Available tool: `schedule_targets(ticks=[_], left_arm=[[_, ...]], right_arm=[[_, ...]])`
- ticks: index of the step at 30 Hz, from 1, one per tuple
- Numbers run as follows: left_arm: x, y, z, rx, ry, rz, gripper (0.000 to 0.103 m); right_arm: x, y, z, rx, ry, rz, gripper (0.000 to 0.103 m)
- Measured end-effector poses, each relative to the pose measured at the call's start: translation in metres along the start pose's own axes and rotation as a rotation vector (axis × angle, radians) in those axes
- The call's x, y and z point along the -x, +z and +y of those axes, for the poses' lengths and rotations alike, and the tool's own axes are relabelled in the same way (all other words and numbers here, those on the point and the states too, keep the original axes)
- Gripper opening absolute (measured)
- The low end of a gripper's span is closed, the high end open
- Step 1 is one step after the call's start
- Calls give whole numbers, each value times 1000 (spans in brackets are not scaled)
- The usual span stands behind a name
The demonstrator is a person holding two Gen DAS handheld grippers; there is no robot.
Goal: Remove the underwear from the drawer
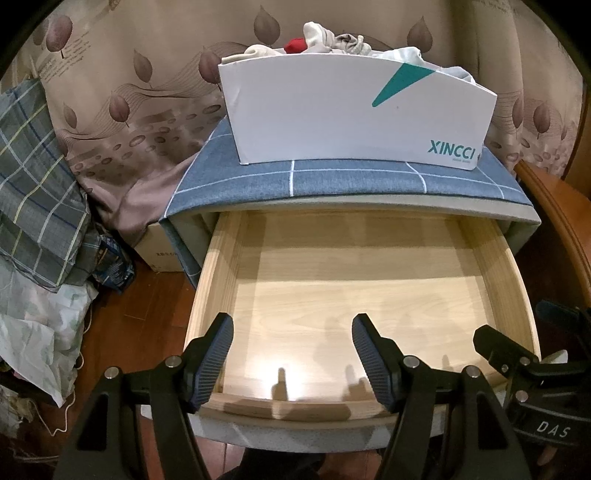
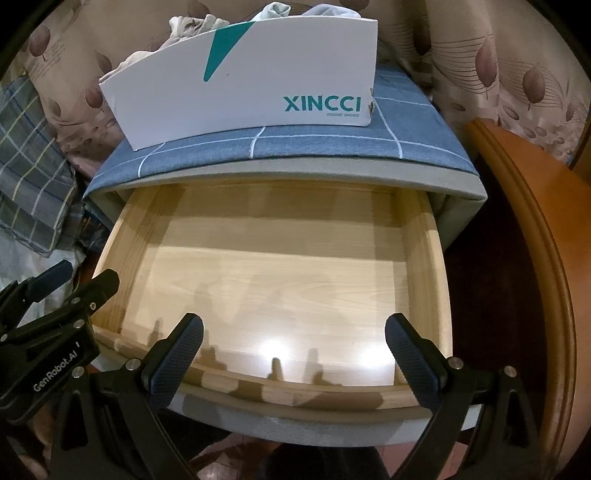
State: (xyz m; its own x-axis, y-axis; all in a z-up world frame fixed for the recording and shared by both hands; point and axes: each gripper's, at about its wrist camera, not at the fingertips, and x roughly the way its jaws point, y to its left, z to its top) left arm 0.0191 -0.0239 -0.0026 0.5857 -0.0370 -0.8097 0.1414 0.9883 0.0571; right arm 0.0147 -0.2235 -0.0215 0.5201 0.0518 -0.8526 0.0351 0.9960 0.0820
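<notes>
The pale wooden drawer [image 1: 509,273] [image 2: 424,258] is pulled out below me, and its floor shows only bare wood. On the cabinet's blue checked top stands a white XINCCI box [image 1: 314,110] [image 2: 258,81] filled with crumpled underwear [image 1: 325,38] [image 2: 199,26] in beige, white and red. My left gripper [image 1: 292,354] hangs open over the drawer's front left part, holding nothing. My right gripper [image 2: 293,354] hangs open over the front edge, also holding nothing. Each gripper shows at the edge of the other's view.
A leaf-patterned curtain [image 1: 129,92] hangs behind the cabinet. Plaid fabric [image 1: 33,184], bags and a cardboard box [image 1: 159,251] are piled on the wooden floor at left. An orange-brown curved wooden furniture edge [image 2: 535,240] stands close on the right.
</notes>
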Motion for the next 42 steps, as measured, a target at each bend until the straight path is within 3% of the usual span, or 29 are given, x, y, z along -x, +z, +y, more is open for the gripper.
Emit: schedule_targets(ticks=[42], left_arm=[[-1,-3,0,-6,0,4,69]], right_arm=[[-2,0,1,17,-8,13,98]])
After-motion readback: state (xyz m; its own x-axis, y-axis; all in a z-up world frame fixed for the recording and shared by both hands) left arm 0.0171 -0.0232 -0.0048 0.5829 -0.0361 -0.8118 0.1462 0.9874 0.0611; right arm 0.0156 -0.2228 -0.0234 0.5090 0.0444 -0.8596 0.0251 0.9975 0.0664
